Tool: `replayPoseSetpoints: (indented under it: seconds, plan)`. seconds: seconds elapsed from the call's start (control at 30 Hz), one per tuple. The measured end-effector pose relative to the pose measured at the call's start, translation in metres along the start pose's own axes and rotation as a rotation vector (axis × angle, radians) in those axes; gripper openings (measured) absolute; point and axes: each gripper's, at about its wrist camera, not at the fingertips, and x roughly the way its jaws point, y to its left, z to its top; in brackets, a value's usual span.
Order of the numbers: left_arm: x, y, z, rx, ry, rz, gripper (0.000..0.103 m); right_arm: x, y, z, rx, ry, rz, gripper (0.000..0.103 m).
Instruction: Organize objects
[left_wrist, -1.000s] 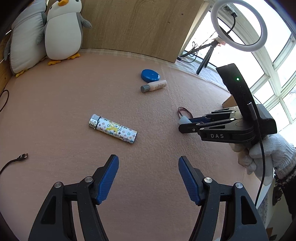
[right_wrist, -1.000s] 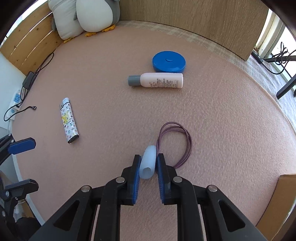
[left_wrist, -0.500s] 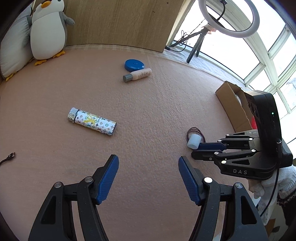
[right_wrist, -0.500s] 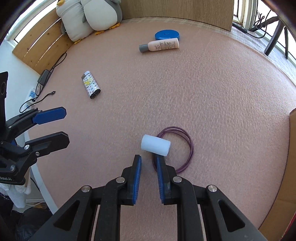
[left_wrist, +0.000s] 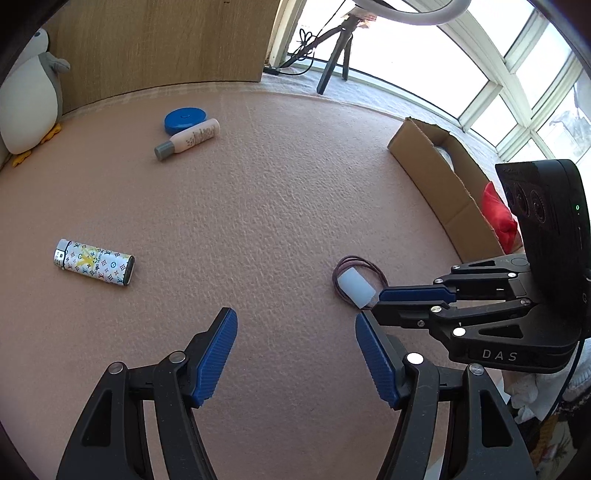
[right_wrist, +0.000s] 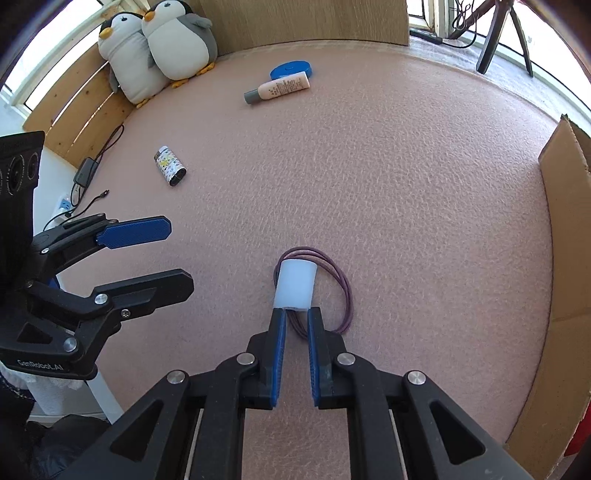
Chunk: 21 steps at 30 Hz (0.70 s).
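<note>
While the left gripper (left_wrist: 295, 354) stands spread, the right gripper's (right_wrist: 295, 317) narrow jaws are closing, empty, behind the white cylinder (right_wrist: 295, 284)

Round table (right_wrist: 406, 184) carries everything. Near its front edge, about mid: small cylinder (right_wrist: 295, 284) lying on a cord loop (right_wrist: 345, 291), loop sticking out to its right. R gripper (right_wrist: 295, 314) tips just at the cylinder's near end, cord under them. L gripper (right_wrist: 162, 254) hovers left of that, by the left edge. Lighter (right_wrist: 170, 166) lies toward the left edge, well apart. Far side: bottle (right_wrist: 280, 88) lying down, touching a disc (right_wrist: 291, 68) just behind it. Two penguin toys (right_wrist: 162, 48) side by side at the far-left edge, against the wall. Cardboard box (right_wrist: 565, 221) along the right edge.
</note>
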Motion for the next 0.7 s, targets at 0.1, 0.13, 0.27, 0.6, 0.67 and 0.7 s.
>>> replayPoseSetpoints:
  seconds: [0.1, 0.13, 0.27, 0.6, 0.67, 0.7]
  plan:
    - [0.006, -0.010, 0.005, 0.025, 0.013, -0.001, 0.069, -0.006, -0.009, -0.006, 0.056, -0.034, 0.036, 0.013]
    - [0.008, -0.012, 0.007, 0.024, 0.017, -0.003, 0.069, -0.009, -0.012, -0.008, 0.066, -0.038, 0.038, 0.013]
    - [0.018, -0.028, 0.020, 0.033, 0.024, -0.003, 0.069, -0.027, -0.021, -0.023, 0.075, -0.073, -0.015, 0.025]
    - [0.058, -0.057, 0.037, 0.107, 0.090, 0.102, 0.065, -0.020, -0.031, -0.023, 0.127, -0.069, -0.144, 0.025]
    - [0.060, -0.056, 0.034, 0.123, 0.101, 0.126, 0.063, -0.017, -0.031, -0.023, 0.119, -0.064, -0.159, 0.025]
    - [0.060, -0.056, 0.032, 0.136, 0.100, 0.136, 0.062, -0.016, -0.030, -0.023, 0.111, -0.062, -0.167, 0.025]
